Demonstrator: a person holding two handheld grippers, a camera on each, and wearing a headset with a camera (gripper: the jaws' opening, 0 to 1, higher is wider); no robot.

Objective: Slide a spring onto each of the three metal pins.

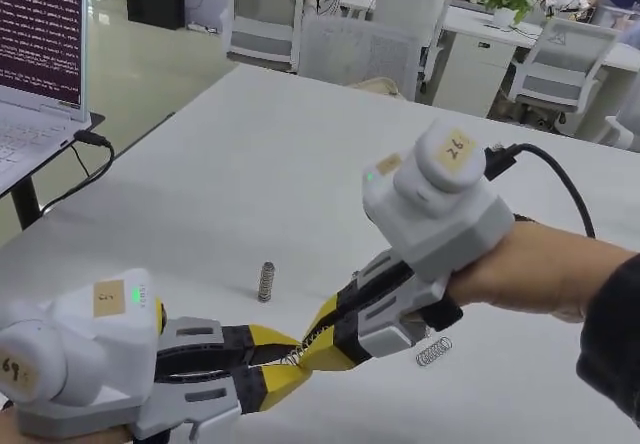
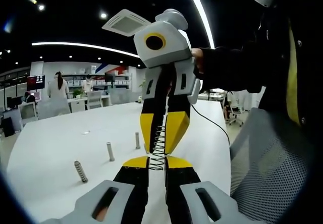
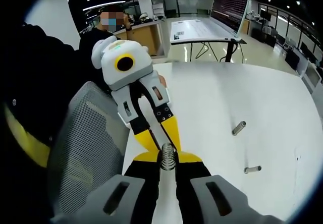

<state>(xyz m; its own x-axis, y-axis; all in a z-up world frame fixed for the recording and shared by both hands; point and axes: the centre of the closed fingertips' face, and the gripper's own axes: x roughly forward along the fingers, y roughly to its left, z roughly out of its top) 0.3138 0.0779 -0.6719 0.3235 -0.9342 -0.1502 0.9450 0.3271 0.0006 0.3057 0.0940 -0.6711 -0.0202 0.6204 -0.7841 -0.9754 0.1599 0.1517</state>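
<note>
- White tabletop (image 1: 300, 164) in an open office, with a laptop (image 1: 35, 54) at its left edge and grey chairs (image 1: 265, 14) behind it, as the head view gives it.
- From lower left comes the left gripper (image 1: 283, 358). The right gripper (image 1: 318, 339) comes from the right in a person's hand (image 1: 520, 269). Their yellow tips meet nose to nose just above the table.
- Bridging the two sets of tips is the held spring (image 1: 296, 350). Each pair of jaws is clamped on one end of it.
- Left gripper view: the held spring (image 2: 158, 138) is seen lengthwise, running from the left gripper (image 2: 158, 159) up into the right gripper (image 2: 159, 151).
- Right gripper view: the held spring (image 3: 168, 157) is seen end-on as a ring of coils, between the right gripper (image 3: 168, 162) and the left gripper (image 3: 165, 146) beyond it.
- The left gripper view supplies the pin row, upright on the table and well left of the held spring. The fitted spring (image 2: 79, 171) sits on the nearest pin. Beyond it stand the first bare pin (image 2: 110, 151) and the second bare pin (image 2: 137, 140).
- The head view supplies the loose spring (image 1: 433, 351), lying flat just beside the right gripper's body, and the fitted spring (image 1: 266, 281), standing just beyond the meeting tips.
- The right gripper view supplies a mesh chair back (image 3: 86, 153) at left. On the table it shows a coiled piece (image 3: 238, 128) and a shorter piece (image 3: 252, 169), both too small to identify.
</note>
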